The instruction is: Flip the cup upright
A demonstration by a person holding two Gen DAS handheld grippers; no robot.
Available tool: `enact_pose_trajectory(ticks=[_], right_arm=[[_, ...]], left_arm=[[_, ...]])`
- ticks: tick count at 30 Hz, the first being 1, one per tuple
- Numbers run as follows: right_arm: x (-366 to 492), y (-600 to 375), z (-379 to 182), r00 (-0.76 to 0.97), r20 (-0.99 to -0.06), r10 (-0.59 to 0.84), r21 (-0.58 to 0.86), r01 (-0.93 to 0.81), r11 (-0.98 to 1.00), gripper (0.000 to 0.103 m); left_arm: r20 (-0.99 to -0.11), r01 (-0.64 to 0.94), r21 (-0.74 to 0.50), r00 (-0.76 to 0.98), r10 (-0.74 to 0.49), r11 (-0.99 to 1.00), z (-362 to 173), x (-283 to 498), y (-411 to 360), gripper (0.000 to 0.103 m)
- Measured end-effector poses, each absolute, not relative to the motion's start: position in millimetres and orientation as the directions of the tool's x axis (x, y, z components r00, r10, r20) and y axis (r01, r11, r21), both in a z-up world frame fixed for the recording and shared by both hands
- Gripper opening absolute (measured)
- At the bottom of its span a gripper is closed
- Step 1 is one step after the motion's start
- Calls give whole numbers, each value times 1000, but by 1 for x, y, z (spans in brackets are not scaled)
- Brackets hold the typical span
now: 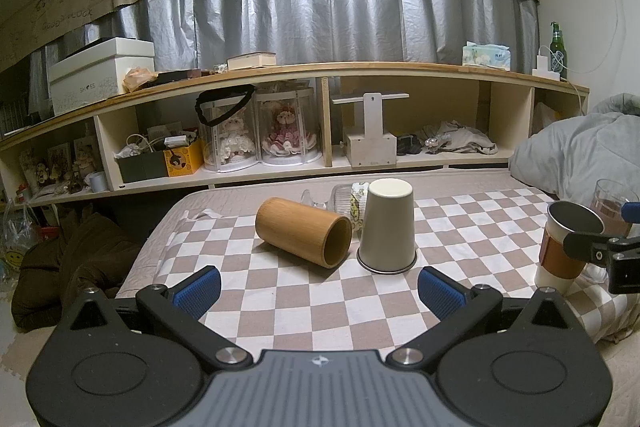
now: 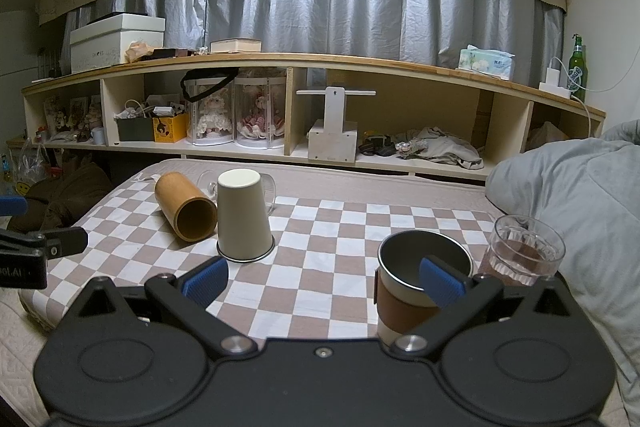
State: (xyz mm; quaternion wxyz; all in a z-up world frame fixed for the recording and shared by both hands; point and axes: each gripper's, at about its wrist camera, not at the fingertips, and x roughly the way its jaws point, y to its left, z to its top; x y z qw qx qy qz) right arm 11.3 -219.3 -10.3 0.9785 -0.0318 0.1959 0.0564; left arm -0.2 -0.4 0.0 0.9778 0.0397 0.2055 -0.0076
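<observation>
My left gripper (image 1: 318, 290) hangs with its blue, ribbed rubber pads (image 1: 199, 290) spread wide and nothing between them, just short of the grey tapered metal cup (image 1: 386, 229), which stands mouth-down on the beige-and-white checked cloth (image 1: 288, 307), its thin steel rim flat on the fabric and its pale matte base facing up. Just left of it, nearly touching, lies a smooth bamboo cylinder cup (image 1: 304, 231) on its side, its open mouth turned toward me. Behind the two I can make out ribbed clear glass (image 1: 342, 199), but not its shape. My right gripper (image 2: 324, 281) is spread apart too, holding nothing; its right pad (image 2: 442, 281) sits in front of the dark interior of an upright steel tumbler with a brown leather-like sleeve (image 2: 416, 283), though I cannot tell if it touches the rim. Just right of that tumbler stands a clear faceted glass (image 2: 526, 251) with brownish liquid in it, close to a rumpled grey quilt (image 2: 580, 211). From the right wrist view, the inverted grey cup stands well to the left of the tumbler.
</observation>
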Motion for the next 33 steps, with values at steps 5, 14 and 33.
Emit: enact_pose_trajectory(ticks=[5,14,33], right_arm=[[11,-219,-10,917,-387,100,-37,-123,992,103],[12,-216,-6,917,-384,109,-37,-133,990,103],[132,-182,21,859,-449,247,8,-272,962,103]], left_arm=[[-403,30,74,915,2,997,0,0,0,103],[-403,31,74,915,2,997,1,-1,-5,103],[-400,-6,34,916,19,999,-14,12,12,103]])
